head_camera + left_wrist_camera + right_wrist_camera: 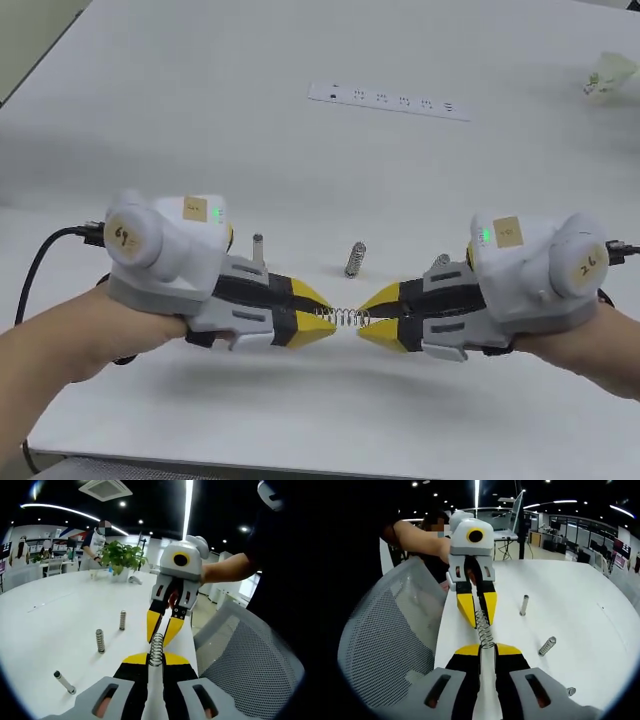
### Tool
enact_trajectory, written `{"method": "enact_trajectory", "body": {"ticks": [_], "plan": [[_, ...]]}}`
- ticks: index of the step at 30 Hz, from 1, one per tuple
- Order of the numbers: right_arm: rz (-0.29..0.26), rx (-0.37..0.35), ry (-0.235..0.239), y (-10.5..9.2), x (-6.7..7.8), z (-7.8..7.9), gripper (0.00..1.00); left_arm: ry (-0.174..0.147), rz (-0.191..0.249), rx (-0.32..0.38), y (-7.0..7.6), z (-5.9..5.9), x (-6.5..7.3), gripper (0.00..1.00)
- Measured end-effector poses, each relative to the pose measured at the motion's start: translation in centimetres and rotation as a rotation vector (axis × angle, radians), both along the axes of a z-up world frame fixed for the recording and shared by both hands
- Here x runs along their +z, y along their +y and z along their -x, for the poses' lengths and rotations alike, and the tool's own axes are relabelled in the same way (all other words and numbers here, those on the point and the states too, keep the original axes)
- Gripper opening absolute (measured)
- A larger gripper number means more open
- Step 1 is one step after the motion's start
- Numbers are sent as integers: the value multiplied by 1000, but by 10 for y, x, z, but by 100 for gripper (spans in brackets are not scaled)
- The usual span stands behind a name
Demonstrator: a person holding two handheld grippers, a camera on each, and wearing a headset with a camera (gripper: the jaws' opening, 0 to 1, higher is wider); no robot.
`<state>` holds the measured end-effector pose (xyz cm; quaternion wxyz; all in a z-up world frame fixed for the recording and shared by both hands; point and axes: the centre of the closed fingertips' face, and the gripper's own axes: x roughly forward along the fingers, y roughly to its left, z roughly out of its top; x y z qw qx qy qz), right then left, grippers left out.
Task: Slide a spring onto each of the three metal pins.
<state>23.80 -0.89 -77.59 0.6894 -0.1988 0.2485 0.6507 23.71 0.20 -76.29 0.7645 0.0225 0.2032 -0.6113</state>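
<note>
**Spring** point(344, 317): lower middle of the head view, lying level, one end in each gripper. Whether anything runs through the coil cannot be told.

**Left gripper** point(325, 318): yellow jaws closed on the spring's left end. In the left gripper view the jaws sit at bottom centre, and the coil rises from between them.

**Right gripper** point(365, 320): yellow jaws closed on the spring's right end, tip to tip with the left gripper. Only the short coil spans the gap between the tips. In the right gripper view the coil runs from the jaws at bottom centre up to the other gripper's yellow tips.

**Sprung pin** point(355, 259): just above the held spring in the head view, standing on the table with a coil around it.

**Bare pin** point(258, 250): left of the sprung pin, upright, just above the left gripper's body.

**Third pin** point(440, 262): right of the sprung pin, partly hidden behind the right gripper. Whether it carries a coil cannot be told.

**Table** point(200, 150): white.

**Power strip** point(390, 101): upper middle of the head view, flat on the table, well apart from the pins.

**Crumpled pale object** point(612, 75): upper right corner.

**Mesh chair** point(395, 640): left side of the right gripper view, beside the table edge.
</note>
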Motion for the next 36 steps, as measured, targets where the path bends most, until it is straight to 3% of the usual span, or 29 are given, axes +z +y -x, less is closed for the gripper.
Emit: {"method": "enact_trajectory", "body": {"ticks": [11,21,30,36], "plan": [[-24,-5,6,2,14,-2,8,0,-5,0,0,-1,-1,2],[-93,5,9,16,35,-1,9,-16,-26,-5,1,-1,-5,2],[-124,60,-34,37,46,6,8,-24,-45,-26,-3,2,-8,2],[-128,75,-60,44,45,6,8,-21,-51,-22,0,1,-10,2]]}}
